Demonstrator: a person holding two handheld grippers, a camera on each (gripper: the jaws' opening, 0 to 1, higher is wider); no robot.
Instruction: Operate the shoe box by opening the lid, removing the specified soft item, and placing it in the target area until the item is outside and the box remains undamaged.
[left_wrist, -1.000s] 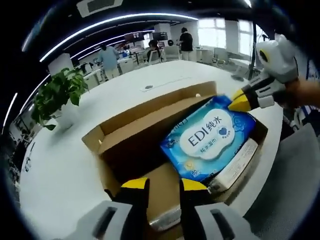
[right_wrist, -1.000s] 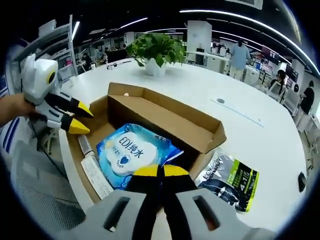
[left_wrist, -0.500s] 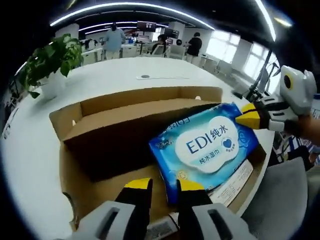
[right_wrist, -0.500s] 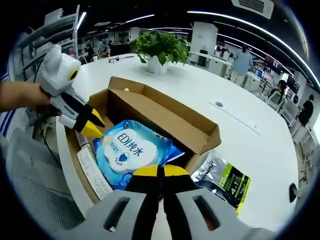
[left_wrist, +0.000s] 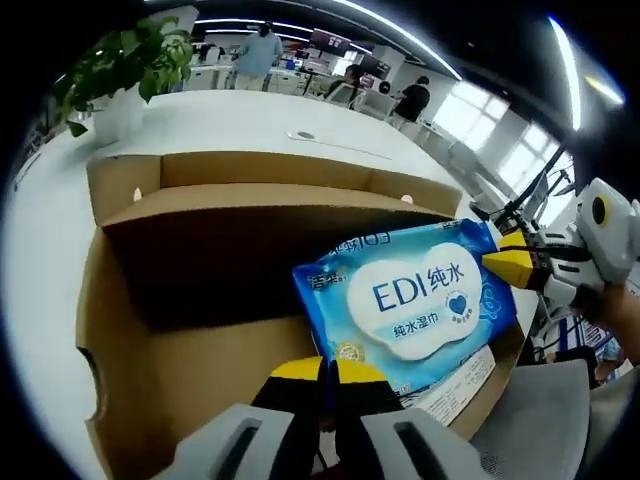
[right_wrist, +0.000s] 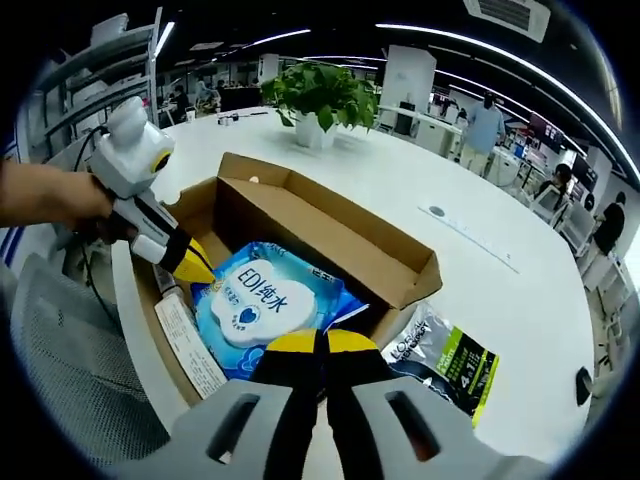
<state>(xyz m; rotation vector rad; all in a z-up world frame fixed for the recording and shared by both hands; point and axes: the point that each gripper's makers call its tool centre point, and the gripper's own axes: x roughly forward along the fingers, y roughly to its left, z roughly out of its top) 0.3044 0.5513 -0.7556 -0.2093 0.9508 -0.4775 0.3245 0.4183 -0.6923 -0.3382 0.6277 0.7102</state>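
An open brown cardboard shoe box (left_wrist: 130, 360) (right_wrist: 335, 235) lies on a white table. Tilted up inside it is a blue wet-wipes pack (left_wrist: 410, 300) (right_wrist: 255, 300) with a white "EDI" label. In the left gripper view, my left gripper (left_wrist: 328, 372) is shut on the pack's near edge; the right gripper view has it (right_wrist: 195, 265) at the pack's left edge. At the opposite edge my right gripper (right_wrist: 320, 343) is shut on the pack, and its yellow tip (left_wrist: 515, 266) touches the pack's right corner in the left gripper view.
A white printed card (right_wrist: 185, 345) (left_wrist: 455, 375) lies along the box's inner wall. A black and green pouch (right_wrist: 450, 365) rests on the table beside the box. A potted plant (right_wrist: 315, 95) (left_wrist: 125, 70) stands farther off. A grey mesh chair (right_wrist: 70, 380) is at the table's edge.
My left gripper's jaws, open before, have shut on the pack's edge after moving in towards it. The right gripper has stayed shut on the pack.
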